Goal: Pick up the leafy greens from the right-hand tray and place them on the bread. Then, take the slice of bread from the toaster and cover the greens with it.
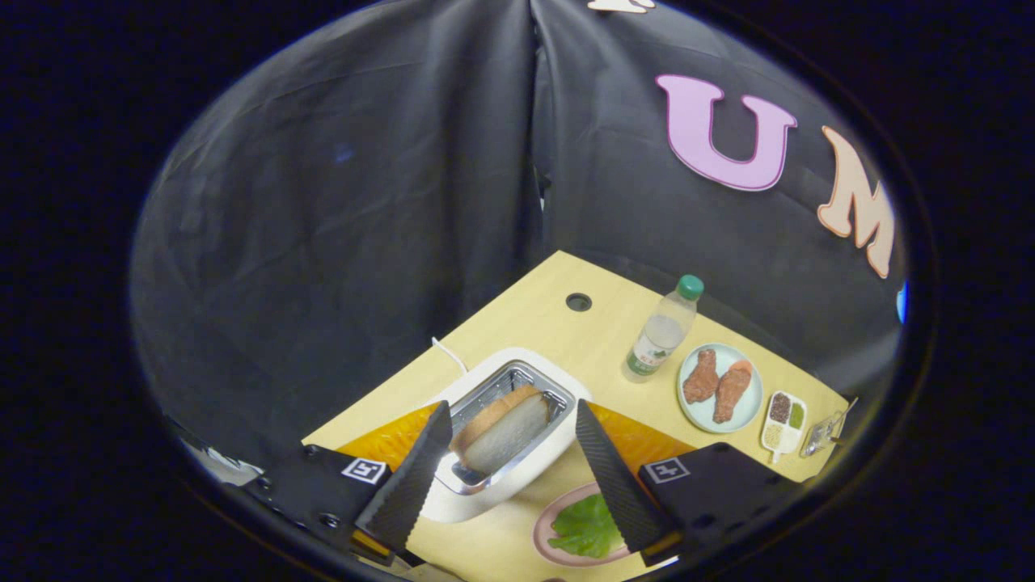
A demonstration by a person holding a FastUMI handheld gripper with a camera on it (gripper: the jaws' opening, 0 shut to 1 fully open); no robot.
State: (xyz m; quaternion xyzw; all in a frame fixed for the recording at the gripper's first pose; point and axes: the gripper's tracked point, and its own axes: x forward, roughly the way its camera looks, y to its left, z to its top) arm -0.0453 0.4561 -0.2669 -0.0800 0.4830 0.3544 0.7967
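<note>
Dim booth, sharp centre, fisheye-bent edges.

Glossy white toaster (493,485), shiny metal slot

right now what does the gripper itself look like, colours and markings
The gripper has two long black fingers that taper to a point, with a finely ribbed, textured inner surface. Each is mounted on a blocky black body carrying a small white square tag with a black marker pattern. A bit of orange shows at the base of each finger. No cables are visible.
</note>
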